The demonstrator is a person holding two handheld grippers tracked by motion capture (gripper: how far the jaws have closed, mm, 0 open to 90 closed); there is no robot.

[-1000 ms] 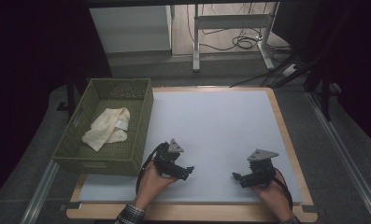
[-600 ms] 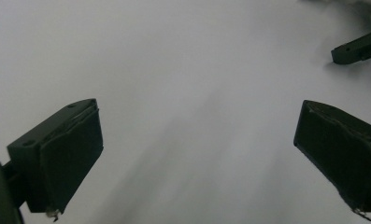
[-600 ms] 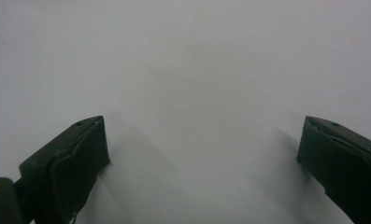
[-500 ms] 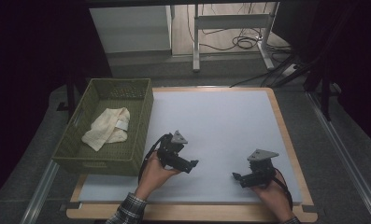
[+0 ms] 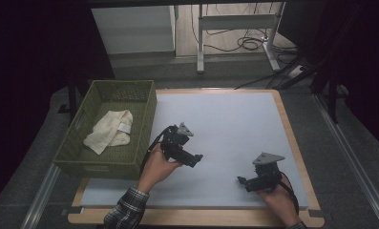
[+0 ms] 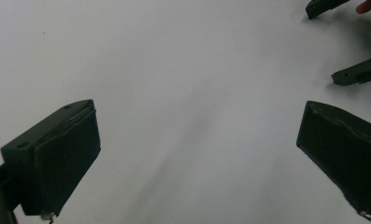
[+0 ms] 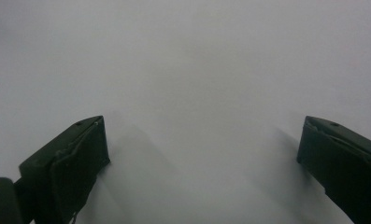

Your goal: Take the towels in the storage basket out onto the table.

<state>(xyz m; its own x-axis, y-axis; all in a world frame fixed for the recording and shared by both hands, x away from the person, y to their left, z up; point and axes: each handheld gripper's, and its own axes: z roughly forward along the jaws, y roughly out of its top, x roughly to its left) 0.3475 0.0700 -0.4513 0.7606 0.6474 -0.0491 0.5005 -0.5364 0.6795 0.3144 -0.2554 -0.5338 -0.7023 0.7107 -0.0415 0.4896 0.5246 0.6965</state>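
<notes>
The white table (image 5: 225,119) was bare. The cloth (image 5: 108,131) already lay inside the green basket (image 5: 144,124) at 9 o'clock. You held the left tool (image 5: 196,160) and right tool (image 5: 242,181) wide, empty; little appeared left.

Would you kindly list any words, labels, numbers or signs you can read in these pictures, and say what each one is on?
There is no readable text.
The cloth in the basket bears a small pale patch that may be a label; it is too small to read.
The left gripper, the right gripper and the white mat carry no visible writing.
</notes>
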